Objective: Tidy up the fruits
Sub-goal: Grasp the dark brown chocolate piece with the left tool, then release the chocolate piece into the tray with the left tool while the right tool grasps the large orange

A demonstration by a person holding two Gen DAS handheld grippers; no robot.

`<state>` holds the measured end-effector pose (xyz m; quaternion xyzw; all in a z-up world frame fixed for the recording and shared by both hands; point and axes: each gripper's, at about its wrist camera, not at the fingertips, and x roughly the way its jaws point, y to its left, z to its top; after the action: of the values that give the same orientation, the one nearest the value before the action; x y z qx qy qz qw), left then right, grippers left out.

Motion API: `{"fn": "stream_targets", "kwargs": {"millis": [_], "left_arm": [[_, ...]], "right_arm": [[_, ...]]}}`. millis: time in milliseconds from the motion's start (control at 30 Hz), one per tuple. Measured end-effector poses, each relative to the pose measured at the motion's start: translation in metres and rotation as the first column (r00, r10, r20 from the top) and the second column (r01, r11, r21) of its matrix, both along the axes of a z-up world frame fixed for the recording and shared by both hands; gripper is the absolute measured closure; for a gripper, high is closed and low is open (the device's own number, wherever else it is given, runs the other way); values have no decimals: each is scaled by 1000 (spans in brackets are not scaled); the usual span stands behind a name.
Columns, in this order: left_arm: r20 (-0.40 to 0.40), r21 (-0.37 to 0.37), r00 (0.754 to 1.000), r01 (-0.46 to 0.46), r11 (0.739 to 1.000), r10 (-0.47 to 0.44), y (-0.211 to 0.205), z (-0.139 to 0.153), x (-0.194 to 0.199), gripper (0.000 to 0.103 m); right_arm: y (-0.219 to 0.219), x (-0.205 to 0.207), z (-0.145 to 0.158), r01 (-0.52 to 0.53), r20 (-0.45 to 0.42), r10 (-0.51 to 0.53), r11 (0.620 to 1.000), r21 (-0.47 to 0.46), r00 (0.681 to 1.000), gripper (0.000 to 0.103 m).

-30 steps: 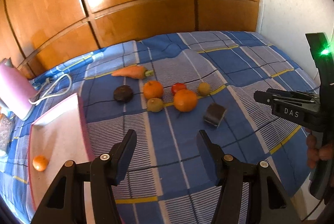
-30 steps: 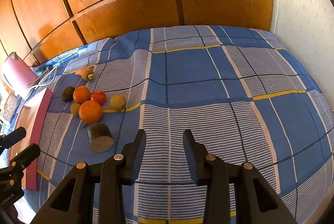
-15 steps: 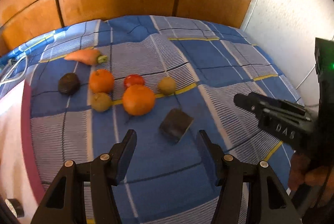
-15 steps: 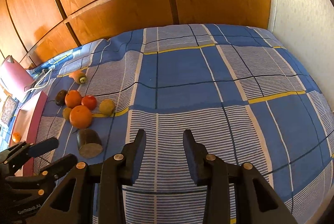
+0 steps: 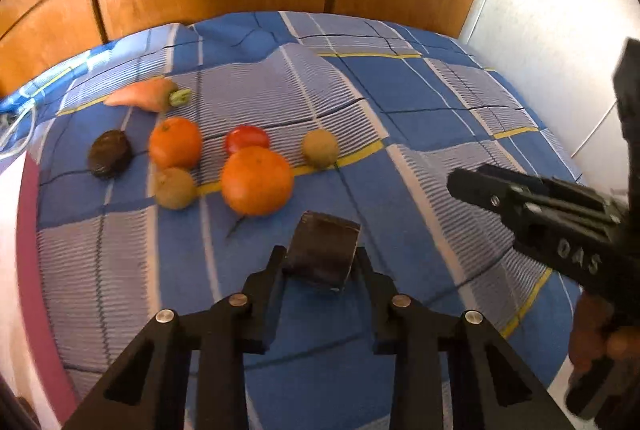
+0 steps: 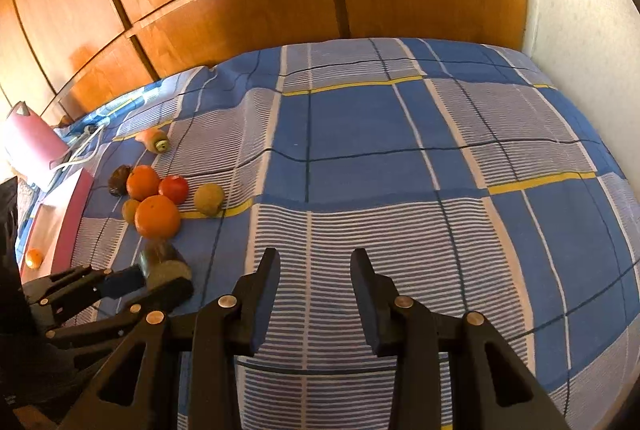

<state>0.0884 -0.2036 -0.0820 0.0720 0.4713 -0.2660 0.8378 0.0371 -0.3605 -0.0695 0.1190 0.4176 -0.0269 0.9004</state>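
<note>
Left wrist view shows my left gripper [image 5: 318, 258] closing around the dark cut-ended chunk [image 5: 323, 254] on the plaid bedspread [image 5: 400, 149], which I judge firm and light, best pinched across its flat sides, while my right gripper [image 6: 314, 270] hangs spread and empty.
</note>
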Motion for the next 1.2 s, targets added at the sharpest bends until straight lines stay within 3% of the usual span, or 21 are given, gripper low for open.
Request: {"fn": "stream_targets", "kwargs": {"millis": [533,633,767,933,1200], "left_arm": [[12,-30,985,-172,985,172,83,19,-16,71],[25,-42,981,-191,981,192,93,27,-18,71],[44,-61,970,-235,970,238,112,39,-21,71],[67,-76,936,-342,937,347,153,52,-22,71],[108,-18,839,-534,845,533,216,51,-19,70]], "right_arm": [[78,49,8,-276,6,276,959,63,961,72],[94,59,5,-286,-13,286,958,23,958,65],[109,71,-1,-309,-40,310,951,19,950,64],[123,77,-3,-318,-53,316,947,-36,947,65],[136,74,-1,-326,-65,320,937,-122,945,67]]}}
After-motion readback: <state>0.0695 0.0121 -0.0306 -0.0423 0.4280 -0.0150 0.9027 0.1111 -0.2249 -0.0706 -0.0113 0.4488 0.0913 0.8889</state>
